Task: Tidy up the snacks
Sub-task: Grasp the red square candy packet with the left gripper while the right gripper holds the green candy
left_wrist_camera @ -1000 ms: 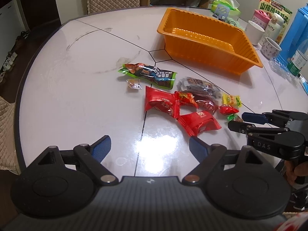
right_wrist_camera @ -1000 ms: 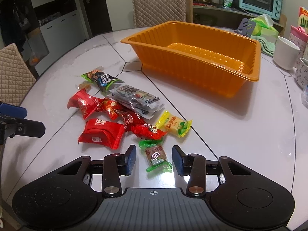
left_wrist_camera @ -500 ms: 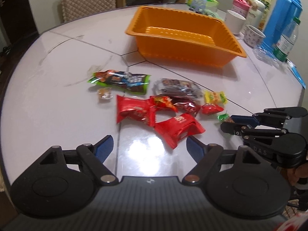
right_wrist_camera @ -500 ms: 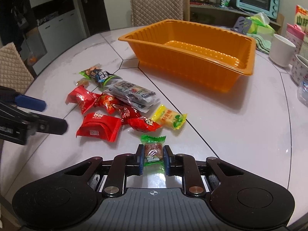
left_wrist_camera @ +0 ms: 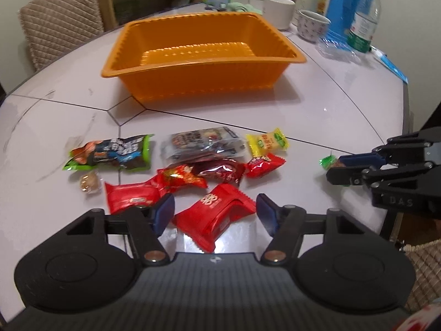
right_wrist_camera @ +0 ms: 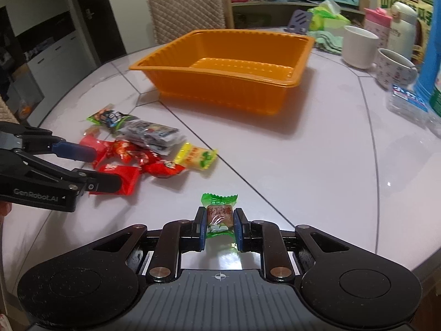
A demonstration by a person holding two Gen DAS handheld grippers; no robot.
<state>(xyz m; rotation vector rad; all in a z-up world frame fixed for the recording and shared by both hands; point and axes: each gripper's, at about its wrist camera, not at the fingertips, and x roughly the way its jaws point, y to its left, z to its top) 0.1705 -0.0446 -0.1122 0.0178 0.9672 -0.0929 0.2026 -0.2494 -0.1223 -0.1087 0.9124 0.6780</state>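
An empty orange tray (left_wrist_camera: pixel 204 63) stands at the back of the table; it also shows in the right wrist view (right_wrist_camera: pixel 228 77). Several snack packets lie in front of it: a green-edged packet (left_wrist_camera: pixel 110 153), a clear grey packet (left_wrist_camera: pixel 204 143), a yellow candy (left_wrist_camera: pixel 266 144) and red packets (left_wrist_camera: pixel 217 173). My left gripper (left_wrist_camera: pixel 215 215) is open with a red packet (left_wrist_camera: pixel 215 218) lying between its fingers. My right gripper (right_wrist_camera: pixel 219 227) is shut on a green-wrapped candy (right_wrist_camera: pixel 219 212), lifted a little off the table, and it shows at the right in the left wrist view (left_wrist_camera: pixel 337 169).
Mugs (right_wrist_camera: pixel 358 47), a thermos, a blue box (left_wrist_camera: pixel 350 2) and a water bottle (left_wrist_camera: pixel 363 19) stand at the table's back right. A quilted chair (right_wrist_camera: pixel 187 11) is behind the tray. The table edge runs close on the right.
My left gripper moved forward over the red packet, which now lies between its open fingers. My right gripper closed on the green-wrapped candy and lifted it a little.
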